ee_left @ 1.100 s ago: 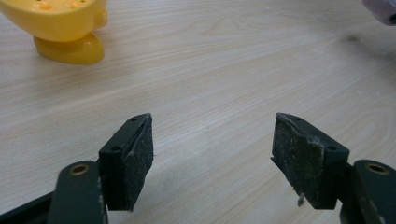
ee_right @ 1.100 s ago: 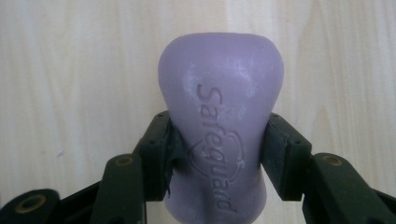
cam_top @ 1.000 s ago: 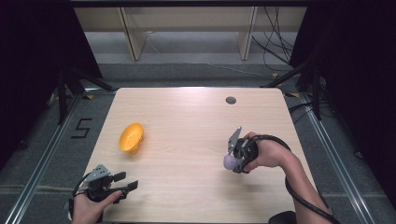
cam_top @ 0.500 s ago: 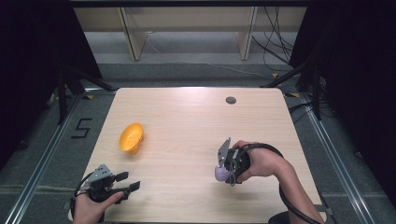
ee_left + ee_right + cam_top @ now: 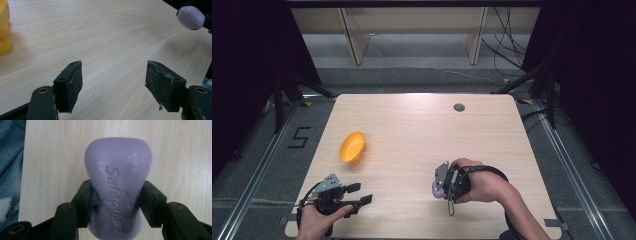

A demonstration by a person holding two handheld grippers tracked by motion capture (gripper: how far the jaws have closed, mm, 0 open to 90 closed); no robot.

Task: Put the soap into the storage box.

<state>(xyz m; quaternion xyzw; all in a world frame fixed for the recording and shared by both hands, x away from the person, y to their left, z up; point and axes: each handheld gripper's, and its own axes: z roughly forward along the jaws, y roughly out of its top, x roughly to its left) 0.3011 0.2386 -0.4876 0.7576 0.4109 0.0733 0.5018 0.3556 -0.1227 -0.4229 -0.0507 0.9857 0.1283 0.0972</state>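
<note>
Table [image 5: 422,135]: pale wood, rounded corners, a small dark round hole [image 5: 459,107] near the far right edge.
Floor [image 5: 257,145]: grey, with a "5" marked to the left of the table.
Bowl [image 5: 352,147]: orange-yellow, tipped on its side on the left half of the table, well apart from both grippers; a yellow edge of it at the left border of the left gripper view [image 5: 4,30].
Right gripper [image 5: 443,183]: held in the right hand [image 5: 479,182] over the near right part of the table, jaws pinching the soap at its narrow waist.
Left gripper [image 5: 362,194]: at the near left corner, held in the left hand [image 5: 319,217], jaws spread wide with bare wood between them [image 5: 113,75].
Soap [image 5: 117,185]: purple bar stamped "Safeguard", clamped on both sides above the tabletop; seen as a lilac lump [image 5: 190,17] far right from the left gripper.
</note>
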